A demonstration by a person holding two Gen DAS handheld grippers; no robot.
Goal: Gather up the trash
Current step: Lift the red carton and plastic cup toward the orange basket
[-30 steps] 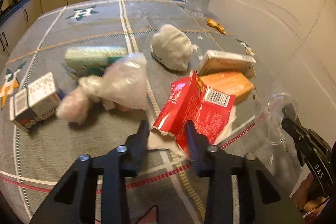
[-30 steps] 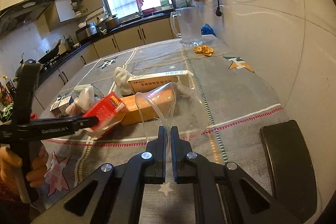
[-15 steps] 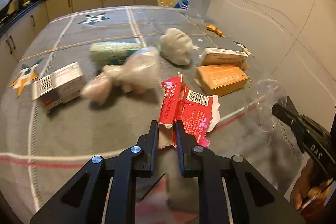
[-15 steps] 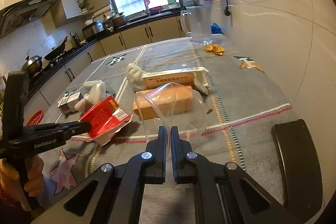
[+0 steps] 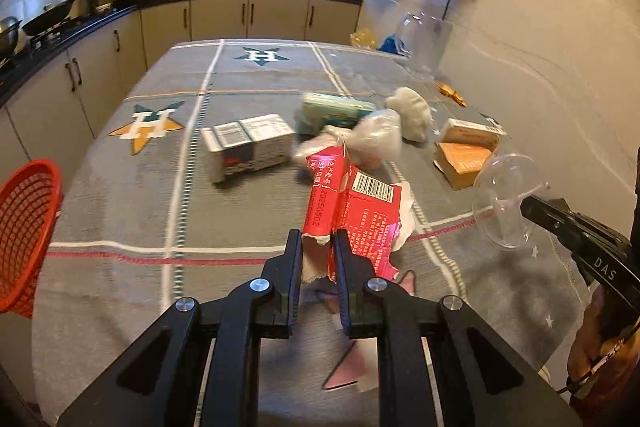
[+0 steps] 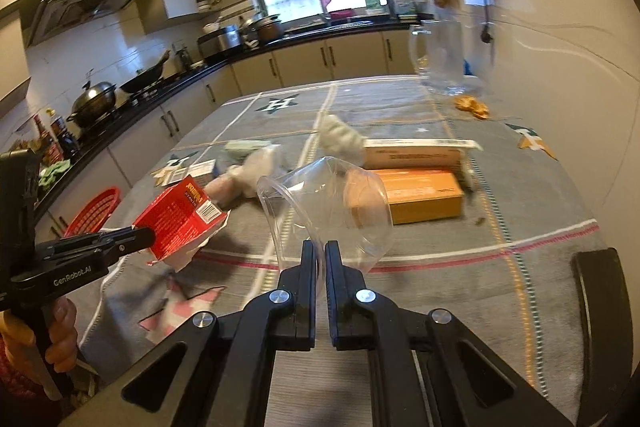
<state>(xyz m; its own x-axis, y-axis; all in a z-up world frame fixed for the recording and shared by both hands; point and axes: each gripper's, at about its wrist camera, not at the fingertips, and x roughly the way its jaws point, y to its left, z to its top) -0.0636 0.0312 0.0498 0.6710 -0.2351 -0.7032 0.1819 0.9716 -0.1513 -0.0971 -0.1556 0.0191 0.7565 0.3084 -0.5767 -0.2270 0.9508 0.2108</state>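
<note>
Currently both grippers are loaded and off the table. The left gripper (image 5: 316, 267) is clamped on the torn bottom edge of a red carton wrapper (image 5: 352, 203), which hangs in the air above the grey star-print tablecloth (image 5: 120, 207). The right gripper (image 6: 319, 263) pinches the rim of a clear plastic cup (image 6: 332, 203), mouth tilted to the left, also lifted clear.

Step in hand, as I read it: carrying two picked pieces to the bin. The red mesh basket (image 5: 24, 227) sits at the left table edge, near the left gripper and well apart from the right one. It looks like the drop target.

Next move likely calls for swinging the left gripper over the basket and releasing the wrapper, then bringing the cup across. The thin cup rim could slip or crush.

Trash on the cloth: white barcode box (image 5: 248, 147), green packet (image 5: 332, 113), crumpled plastic bags (image 5: 368, 139), white wad (image 5: 412, 111), orange box (image 5: 460, 163) with a long white box (image 6: 416, 153) touching its far side, orange scraps (image 6: 472, 105) near a glass pitcher (image 6: 448, 55).
</note>
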